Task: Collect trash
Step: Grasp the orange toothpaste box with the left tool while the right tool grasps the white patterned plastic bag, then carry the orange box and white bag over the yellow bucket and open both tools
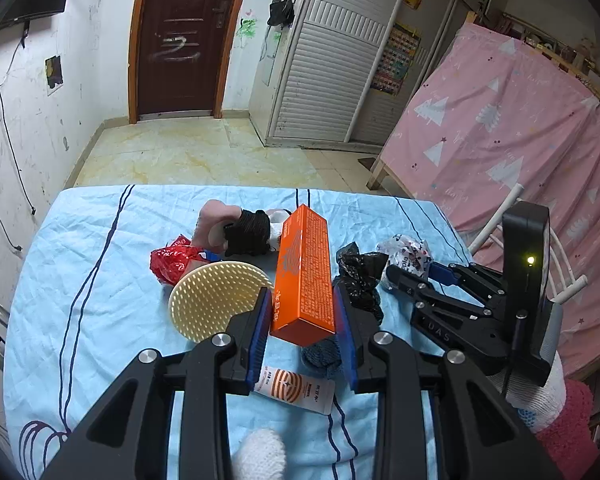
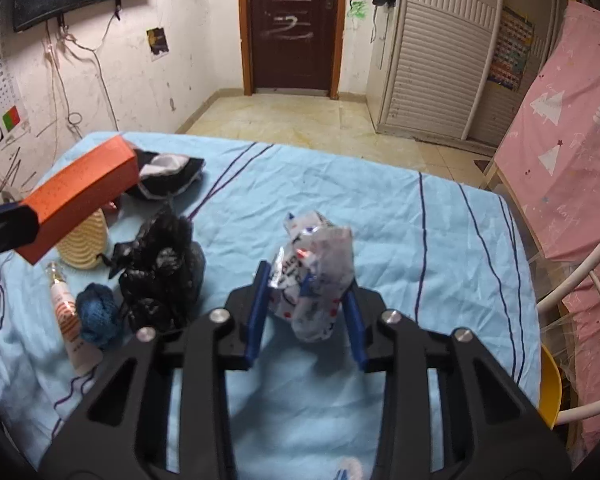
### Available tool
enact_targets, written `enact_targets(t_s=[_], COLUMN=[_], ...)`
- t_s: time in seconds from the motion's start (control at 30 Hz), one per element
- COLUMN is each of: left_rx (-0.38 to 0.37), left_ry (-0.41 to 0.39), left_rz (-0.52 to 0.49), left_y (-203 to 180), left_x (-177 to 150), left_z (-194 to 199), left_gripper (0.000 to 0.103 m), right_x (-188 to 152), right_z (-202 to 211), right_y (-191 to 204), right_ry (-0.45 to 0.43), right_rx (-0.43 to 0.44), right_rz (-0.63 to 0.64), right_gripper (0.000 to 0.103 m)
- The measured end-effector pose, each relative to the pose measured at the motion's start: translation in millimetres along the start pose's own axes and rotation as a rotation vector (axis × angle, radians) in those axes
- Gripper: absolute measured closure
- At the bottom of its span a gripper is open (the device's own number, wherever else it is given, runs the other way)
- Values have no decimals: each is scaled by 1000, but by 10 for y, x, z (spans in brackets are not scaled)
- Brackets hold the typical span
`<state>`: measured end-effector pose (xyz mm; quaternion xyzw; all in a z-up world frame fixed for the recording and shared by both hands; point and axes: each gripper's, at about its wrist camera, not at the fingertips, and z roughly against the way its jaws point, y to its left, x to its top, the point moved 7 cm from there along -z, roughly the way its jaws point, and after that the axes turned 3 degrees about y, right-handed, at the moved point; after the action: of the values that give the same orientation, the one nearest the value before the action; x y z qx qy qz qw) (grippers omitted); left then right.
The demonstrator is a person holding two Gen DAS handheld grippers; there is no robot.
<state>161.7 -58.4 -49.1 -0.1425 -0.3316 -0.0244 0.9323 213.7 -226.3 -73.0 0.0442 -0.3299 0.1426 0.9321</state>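
My left gripper (image 1: 304, 308) is shut on the near end of a long orange carton (image 1: 305, 272), which slants up off the table; the right wrist view shows the carton (image 2: 80, 196) raised at the far left. A crumpled white plastic wrapper with red and blue print (image 2: 316, 276) sits between the blue pads of my right gripper (image 2: 306, 292), which is shut on it. In the left wrist view the right gripper (image 1: 404, 276) reaches in from the right onto that wrapper (image 1: 404, 254). A crumpled black plastic bag (image 2: 160, 268) lies left of it.
On the light blue tablecloth (image 1: 100, 280) lie a red wrapper (image 1: 170, 262), a round yellow brush (image 1: 216, 300), a cream tube (image 1: 296, 390), a blue knitted ball (image 2: 96, 312) and dark cloth (image 2: 168, 172). A white chair (image 2: 580, 300) stands at the right edge.
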Motion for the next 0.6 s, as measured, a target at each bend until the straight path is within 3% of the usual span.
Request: enact_targets(t_s=[0.6], left_rx=[16], left_ry=[-62], left_rz=[-53], left_y=[-392], left_x=[33], left_z=[348], left_gripper=[81], right_x=[-107], right_z=[733], right_y=[-446], right_ry=[-183], right_rx=[-32], right_rz=[-101], right_gripper=[71])
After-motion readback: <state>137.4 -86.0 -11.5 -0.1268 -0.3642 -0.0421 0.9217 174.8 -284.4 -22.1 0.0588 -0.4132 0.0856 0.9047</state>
